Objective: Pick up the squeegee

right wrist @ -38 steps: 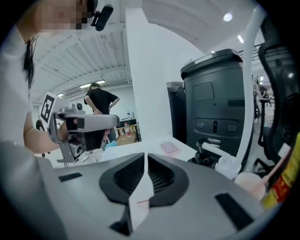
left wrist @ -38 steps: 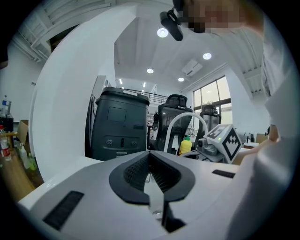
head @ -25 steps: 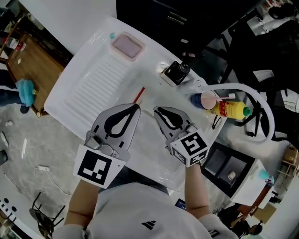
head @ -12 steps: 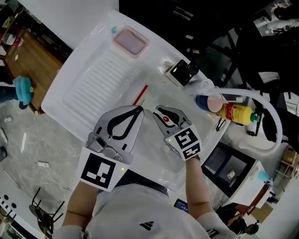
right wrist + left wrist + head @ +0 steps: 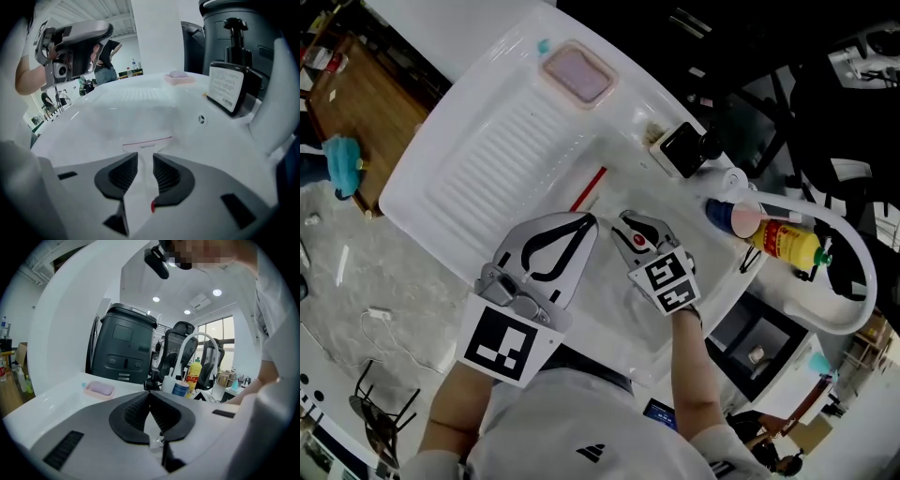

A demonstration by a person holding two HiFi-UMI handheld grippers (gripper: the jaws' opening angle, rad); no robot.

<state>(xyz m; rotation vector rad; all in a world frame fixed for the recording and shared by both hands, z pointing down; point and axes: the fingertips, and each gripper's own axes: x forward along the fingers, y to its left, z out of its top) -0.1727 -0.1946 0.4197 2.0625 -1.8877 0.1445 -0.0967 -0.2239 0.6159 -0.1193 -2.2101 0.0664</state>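
The squeegee [image 5: 589,188] lies in the white sink [image 5: 431,183], and in the head view only its thin red blade edge shows. In the right gripper view the squeegee [image 5: 147,140] has a pale handle running from the blade back toward me. My right gripper [image 5: 145,157] points steeply down over it. Its jaws have just been opening, and the handle lies in the gap between them without the pads pressing on it. In the head view the right gripper [image 5: 623,225] sits just right of my left gripper [image 5: 589,221]. The left gripper [image 5: 149,393] is shut on nothing and held level above the basin.
A pink soap dish [image 5: 577,73] rests on the far rim beside the ribbed drainboard [image 5: 492,159]. A black pump dispenser [image 5: 689,148], a blue cup [image 5: 727,214] and a yellow bottle [image 5: 783,242] stand at the right, under an arched white faucet [image 5: 855,272].
My right gripper has dropped into the basin and tipped further down, and its jaws have spread apart. The left gripper has sunk slightly.
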